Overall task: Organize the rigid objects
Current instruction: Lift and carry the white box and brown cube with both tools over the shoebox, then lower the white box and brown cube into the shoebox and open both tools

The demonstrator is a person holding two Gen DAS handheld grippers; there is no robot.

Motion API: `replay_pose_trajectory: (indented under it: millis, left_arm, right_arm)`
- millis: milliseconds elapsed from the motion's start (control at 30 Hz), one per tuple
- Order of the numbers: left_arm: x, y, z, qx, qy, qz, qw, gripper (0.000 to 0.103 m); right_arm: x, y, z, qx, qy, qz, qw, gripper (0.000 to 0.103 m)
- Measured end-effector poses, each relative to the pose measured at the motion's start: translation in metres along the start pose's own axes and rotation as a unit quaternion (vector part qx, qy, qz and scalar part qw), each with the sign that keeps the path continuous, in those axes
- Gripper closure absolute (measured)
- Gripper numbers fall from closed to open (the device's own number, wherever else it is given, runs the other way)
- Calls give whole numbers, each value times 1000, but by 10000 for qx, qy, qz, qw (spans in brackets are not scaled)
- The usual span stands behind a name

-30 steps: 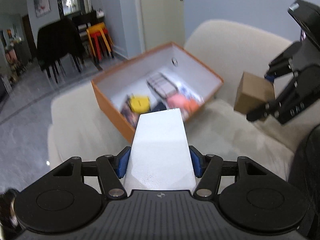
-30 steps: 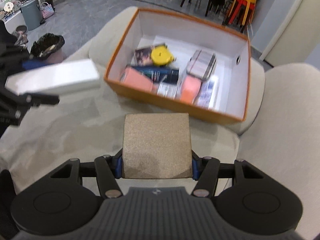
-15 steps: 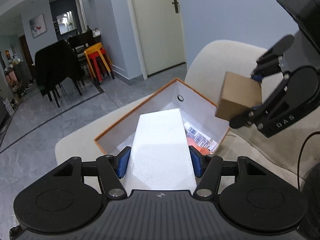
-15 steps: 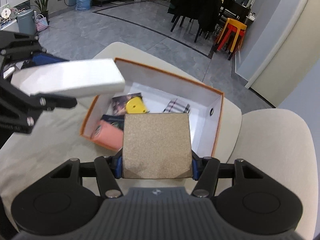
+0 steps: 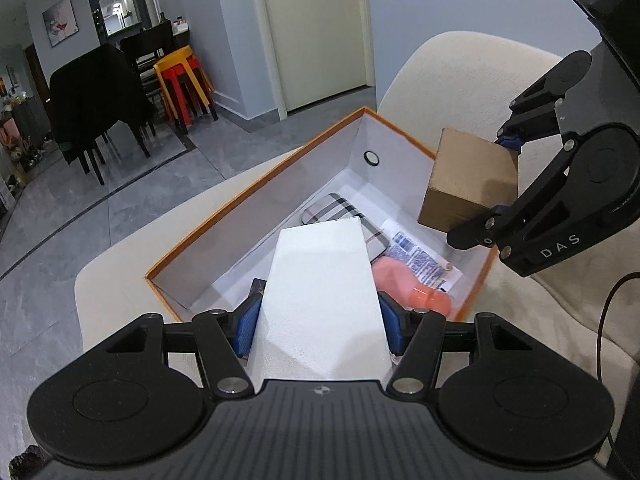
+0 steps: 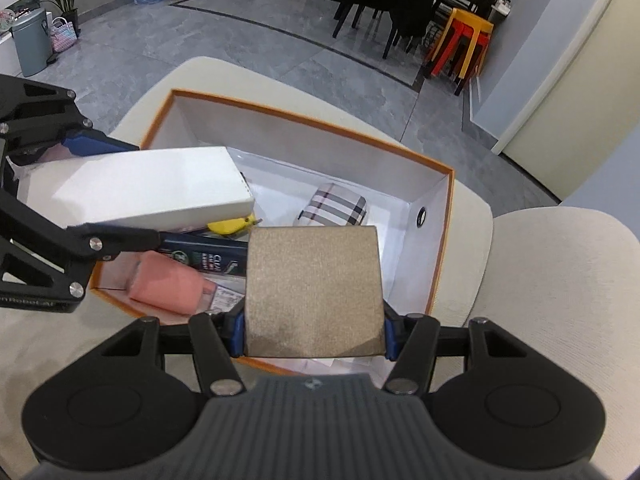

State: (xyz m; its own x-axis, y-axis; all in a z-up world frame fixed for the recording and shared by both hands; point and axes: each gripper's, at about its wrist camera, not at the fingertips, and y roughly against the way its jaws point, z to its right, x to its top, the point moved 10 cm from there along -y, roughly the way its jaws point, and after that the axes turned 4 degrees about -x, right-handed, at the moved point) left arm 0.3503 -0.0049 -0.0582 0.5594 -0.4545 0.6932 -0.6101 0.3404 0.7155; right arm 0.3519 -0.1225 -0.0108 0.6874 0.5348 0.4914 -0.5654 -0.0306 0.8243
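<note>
My left gripper [image 5: 320,324] is shut on a long white box [image 5: 324,296] and holds it over the near end of the orange storage box [image 5: 256,188]. My right gripper [image 6: 314,330] is shut on a brown cardboard box [image 6: 314,288] above the orange box's near right side [image 6: 440,248]. From the left wrist view the brown box [image 5: 470,184] hangs over the box's right rim. From the right wrist view the white box [image 6: 148,188] hangs over the left part. Inside lie a plaid case [image 6: 334,206], a pink item [image 6: 168,286], a yellow item [image 6: 232,226] and a dark packet [image 6: 204,256].
The orange box sits on a cream sofa seat [image 6: 556,300]. The grey tiled floor [image 6: 280,52] lies beyond. Dark chairs [image 5: 100,92] and red and yellow stools [image 5: 184,84] stand at the back. A black cable [image 5: 604,320] runs at the right.
Both grippers have moved forward with their boxes, from beside the orange box to above its inside. Both stay shut on their boxes.
</note>
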Motion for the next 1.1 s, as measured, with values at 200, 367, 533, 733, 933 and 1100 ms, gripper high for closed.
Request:
replay_pose_trajectory:
  millis: [200,367,533,733,933,1100]
  left_arm:
    - [4,-15,-5,64,-66,-106,9999,34]
    - [7,-27,-9,112,-148,-209,9996,34]
    - [8,-35,-12,114,-180,-297,9993,34]
    - [8,-52,-16,187,-178,-430,9987,34]
    - [11,-68,-20,232,-143,-537,9982,34]
    - [13,-77,-20,234,-116,-536,9982,34]
  right_arm:
    - [2,-27,8,11,-98,-105,9999,44]
    - [4,-45,15,-5,-145,-208,9997,44]
    - [9,-57,22,-42,-224,-241,9994,44]
    - [17,-73,25,-55,-269,-260,9993,44]
    - [19,-93,26,-117,-232,-372,9990,44]
    - [19,-112,28,-223,-201,-499,9983,44]
